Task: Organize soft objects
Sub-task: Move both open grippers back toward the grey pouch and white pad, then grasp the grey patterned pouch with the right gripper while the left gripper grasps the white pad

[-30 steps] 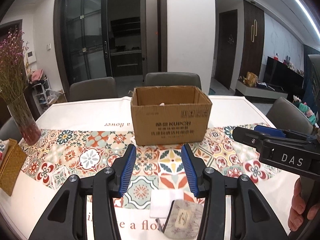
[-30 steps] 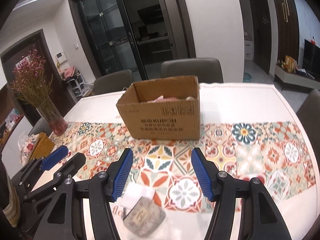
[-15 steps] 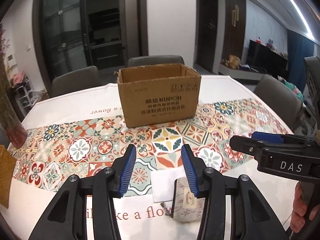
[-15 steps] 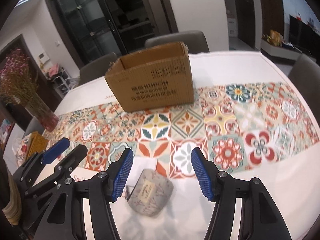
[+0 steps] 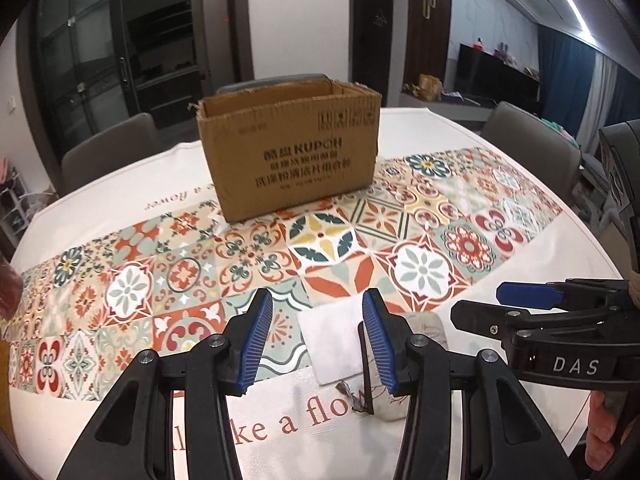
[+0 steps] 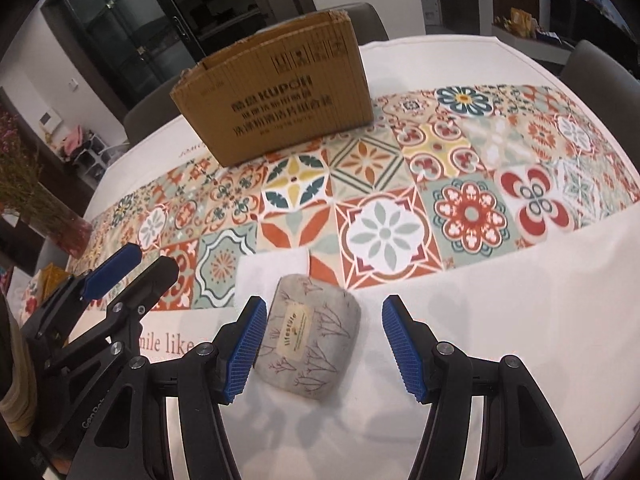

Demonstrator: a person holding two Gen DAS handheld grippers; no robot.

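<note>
A round table under a patterned cloth point(image 6: 520, 280); 2 handheld grippers angle down toward its near edge. A small grey pouch point(image 6: 310, 344) with a cream label lies on the plain white part of the cloth, touching a white folded cloth point(image 6: 272, 276) just behind it. A cardboard box point(image 6: 276, 96), top open, stands further back near the middle of the table.

The right gripper point(image 6: 324, 354) has its blue-padded jaws about half open and empty; the pouch sits between them, nearer the left pad, with no clear contact. The left gripper point(image 5: 318, 344) is also part open and holds nothing; the white cloth shows between its jaws, with the pouch behind its right finger.

The step in hand looks like picking up the pouch for the box. To do it well, centre the right jaws over the pouch's width, come down until the pads bracket its middle, then close gently; it is soft and will squash, so grip enough to lift without pinching the tablecloth beneath.

Room to move: the 2 grippers are near each other, so keep them from colliding; the path from pouch to box is bare cloth; a vase point(image 6: 52, 216) stands well apart at far left.
</note>
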